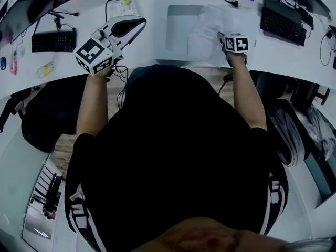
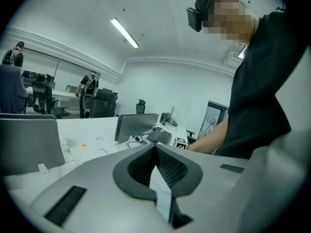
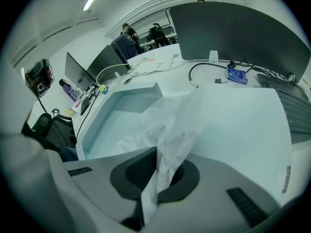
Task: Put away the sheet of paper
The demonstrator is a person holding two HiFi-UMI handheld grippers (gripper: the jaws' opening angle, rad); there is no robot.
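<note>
Paper point(image 3: 181, 121) between right tool point(image 3: 155, 154) jaws

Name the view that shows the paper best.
Right gripper view: crumpled paper fills the centre, pinched in the right tool. Head view shows it small, partly behind that tool. Left gripper view: not clearly any.

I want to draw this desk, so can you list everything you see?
sheet of paper: one, white, crumpled, by the tray
tray: one, pale grey, middle of desk
keyboards: two, black, far left and far right of desk
power strip: one, white, back of desk
office chair: one, black, left of person
desk: one, white, long
left gripper: one, white, held up at left, jaws together
right gripper: one, white, shut on the sheet of paper
</note>
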